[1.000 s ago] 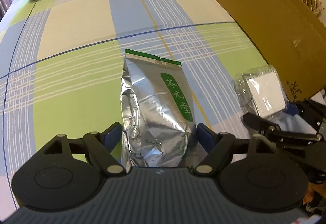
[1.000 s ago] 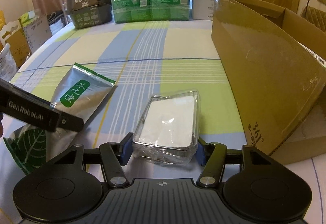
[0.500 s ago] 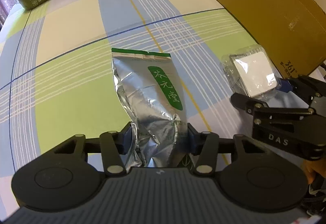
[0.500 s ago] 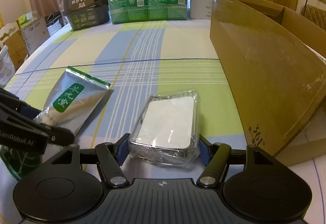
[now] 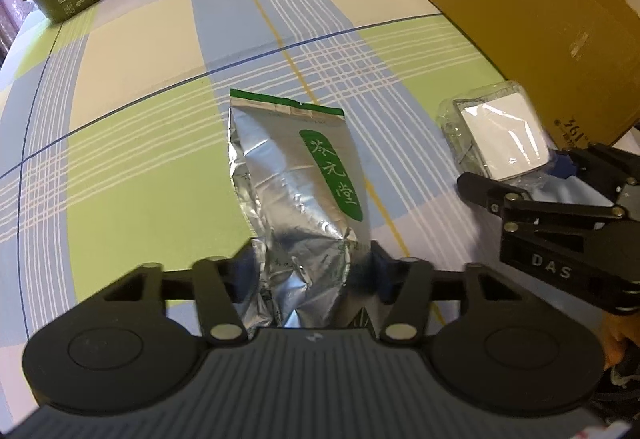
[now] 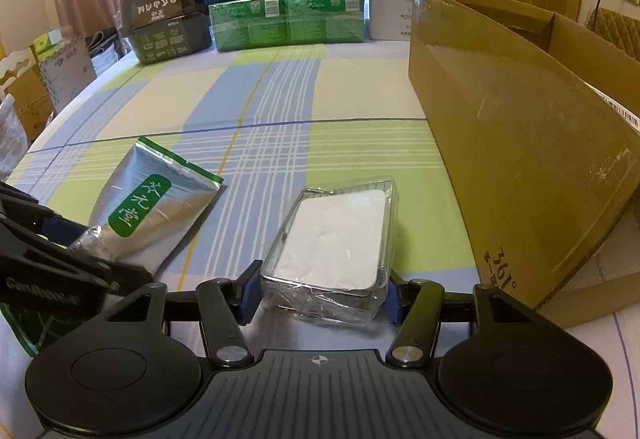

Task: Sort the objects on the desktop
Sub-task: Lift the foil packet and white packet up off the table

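"das" on right claw (image 5: 560, 175); "hongli" on dark box (image 6: 166, 19); "361°" on cardboard box (image 6: 520, 143).

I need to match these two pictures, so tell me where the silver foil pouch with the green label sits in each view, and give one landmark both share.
Left wrist view: the foil pouch lies at centre, its near end between the left gripper jaws.
Right wrist view: the pouch lies at lower left, left of the clear plastic box.
Shared landmark: the cardboard box at the right in both.
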{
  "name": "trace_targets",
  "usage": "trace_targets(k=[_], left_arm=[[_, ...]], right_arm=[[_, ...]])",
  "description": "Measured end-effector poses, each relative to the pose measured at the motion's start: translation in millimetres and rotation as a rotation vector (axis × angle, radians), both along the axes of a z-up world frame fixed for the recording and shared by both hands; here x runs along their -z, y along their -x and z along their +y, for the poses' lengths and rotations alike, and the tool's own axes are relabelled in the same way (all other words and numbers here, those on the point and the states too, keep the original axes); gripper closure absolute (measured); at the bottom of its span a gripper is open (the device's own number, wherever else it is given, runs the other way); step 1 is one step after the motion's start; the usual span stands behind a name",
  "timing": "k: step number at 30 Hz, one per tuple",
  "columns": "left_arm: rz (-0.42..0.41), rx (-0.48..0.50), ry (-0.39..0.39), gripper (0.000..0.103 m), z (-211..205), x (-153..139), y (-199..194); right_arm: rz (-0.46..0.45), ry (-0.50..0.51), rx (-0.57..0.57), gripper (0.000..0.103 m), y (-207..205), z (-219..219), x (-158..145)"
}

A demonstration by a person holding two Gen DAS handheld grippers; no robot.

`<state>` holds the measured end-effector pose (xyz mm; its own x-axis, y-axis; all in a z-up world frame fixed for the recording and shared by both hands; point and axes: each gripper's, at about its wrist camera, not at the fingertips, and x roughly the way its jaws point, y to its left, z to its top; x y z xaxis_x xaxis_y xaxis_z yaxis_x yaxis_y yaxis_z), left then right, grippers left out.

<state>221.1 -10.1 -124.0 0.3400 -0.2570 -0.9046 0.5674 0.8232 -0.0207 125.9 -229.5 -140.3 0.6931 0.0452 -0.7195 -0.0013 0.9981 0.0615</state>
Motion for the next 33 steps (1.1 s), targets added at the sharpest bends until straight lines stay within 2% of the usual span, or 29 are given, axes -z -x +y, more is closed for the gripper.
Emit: trace_targets(k=[4, 21, 33], left_arm=[[-0.002, -0.004, -0.012, 0.061, 1.5, -5.5, 4.5], [-0.045, -0.039, 0.032, 0.061, -6.7, -56.1, 52.2], [-0.076, -0.053, 0.096, 0.061, -7.1, -85.0, 96.2]], right_arm=[[-0.008, 0.0, -0.006, 0.048, 3.4, -2.7, -4.0], [-0.034, -0.044, -0.01, 0.048, 55.3, -17.7, -47.2], [-0.065, -0.05, -0.013, 0.048, 88.5, -29.2, -83.1]])
